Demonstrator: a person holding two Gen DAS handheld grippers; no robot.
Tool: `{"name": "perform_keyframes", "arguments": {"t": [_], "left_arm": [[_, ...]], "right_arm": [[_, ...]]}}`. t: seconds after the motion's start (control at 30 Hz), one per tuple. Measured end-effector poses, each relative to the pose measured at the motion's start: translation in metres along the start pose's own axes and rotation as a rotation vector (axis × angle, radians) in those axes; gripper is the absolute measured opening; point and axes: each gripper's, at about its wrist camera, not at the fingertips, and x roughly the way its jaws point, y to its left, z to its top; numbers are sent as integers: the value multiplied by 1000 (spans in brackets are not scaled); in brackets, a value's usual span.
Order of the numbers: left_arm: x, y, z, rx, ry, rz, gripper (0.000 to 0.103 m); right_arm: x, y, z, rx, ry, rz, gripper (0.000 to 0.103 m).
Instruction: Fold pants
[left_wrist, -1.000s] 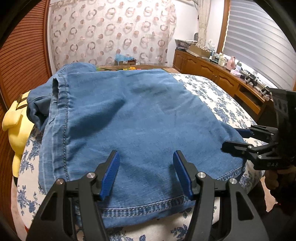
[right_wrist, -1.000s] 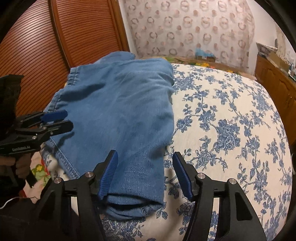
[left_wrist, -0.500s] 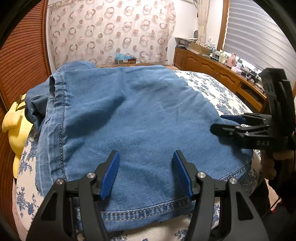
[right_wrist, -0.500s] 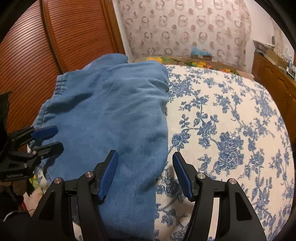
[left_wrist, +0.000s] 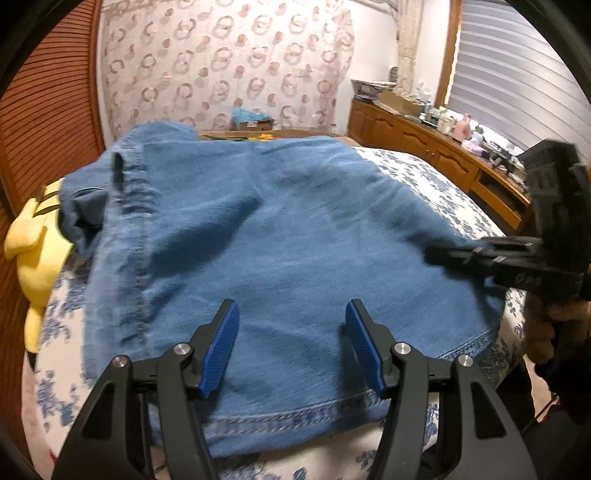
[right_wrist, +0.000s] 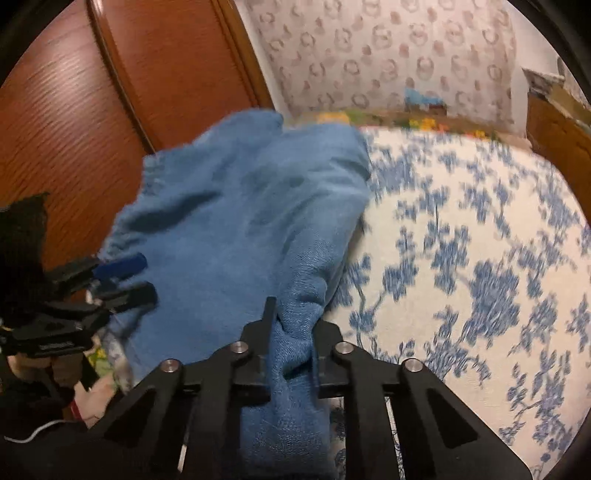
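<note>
Blue denim pants (left_wrist: 295, 240) lie spread on the bed, hem toward me. My left gripper (left_wrist: 291, 343) hovers open just above the fabric near the hem, with nothing between its blue pads. In the right wrist view the pants (right_wrist: 229, 229) bunch up at their right edge, where my right gripper (right_wrist: 293, 332) is closing its jaws on a gathered fold of denim that the pads pinch. The right gripper (left_wrist: 443, 254) also shows at the pants' right side, held by a hand. At the left of the right wrist view the left gripper (right_wrist: 136, 277) stands over the other side.
The floral blue-and-white bed cover (right_wrist: 461, 240) stretches to the right of the pants. A yellow plush toy (left_wrist: 33, 251) lies at the bed's left edge. A wooden cabinet (left_wrist: 424, 136) with clutter runs along the right wall; a slatted wooden door (right_wrist: 92, 92) stands left.
My right gripper has gone from open over the pants' right edge to closed on a bunched fold of it. The left gripper has stayed open in the same place.
</note>
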Motion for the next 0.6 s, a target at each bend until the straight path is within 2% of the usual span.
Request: {"name": "perform_keyframes", "arguments": {"t": [0.3, 0.43, 0.6], "left_arm": [[-54, 35, 6, -35, -109, 44, 59], [-69, 53, 4, -60, -136, 76, 59], [-86, 84, -2, -106, -157, 130, 59]], "right_arm": [[-30, 55, 47, -100, -139, 38, 8], [-24, 88, 69, -150, -161, 72, 7], [-5, 143, 86, -234, -159, 156, 7]]}}
